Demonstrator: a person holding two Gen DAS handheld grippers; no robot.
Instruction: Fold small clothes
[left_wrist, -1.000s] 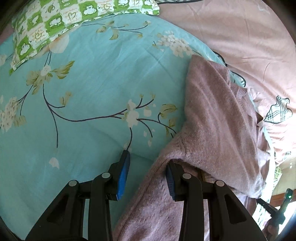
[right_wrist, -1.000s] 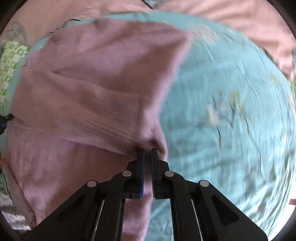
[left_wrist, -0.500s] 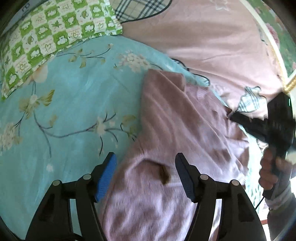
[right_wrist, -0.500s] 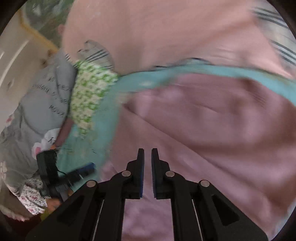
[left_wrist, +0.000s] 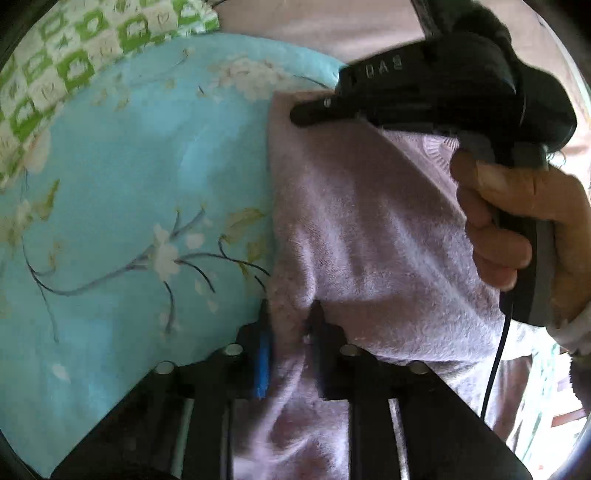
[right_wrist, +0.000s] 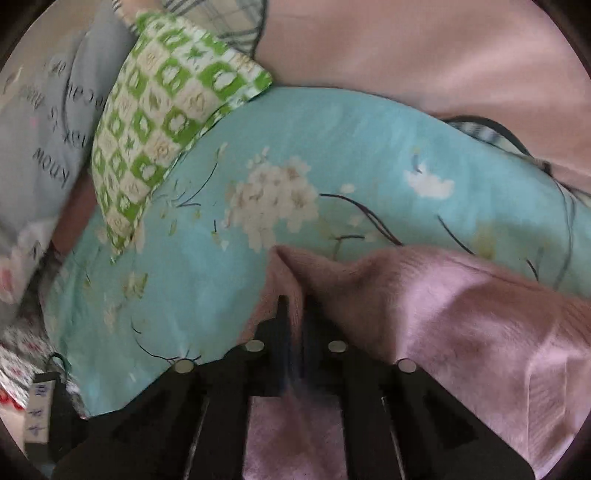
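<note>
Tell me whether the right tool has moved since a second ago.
Yes. In the left wrist view the right tool has swung in from the lower right edge across the pink sweater to its far corner by the turquoise floral sheet.

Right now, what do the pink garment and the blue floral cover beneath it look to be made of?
Pink garment: soft knit, likely wool or acrylic; fuzzy nap, ribbed edge. Blue floral cover: smooth woven cloth, perhaps cotton; flat matte surface, printed blossoms, shallow creases.
</note>
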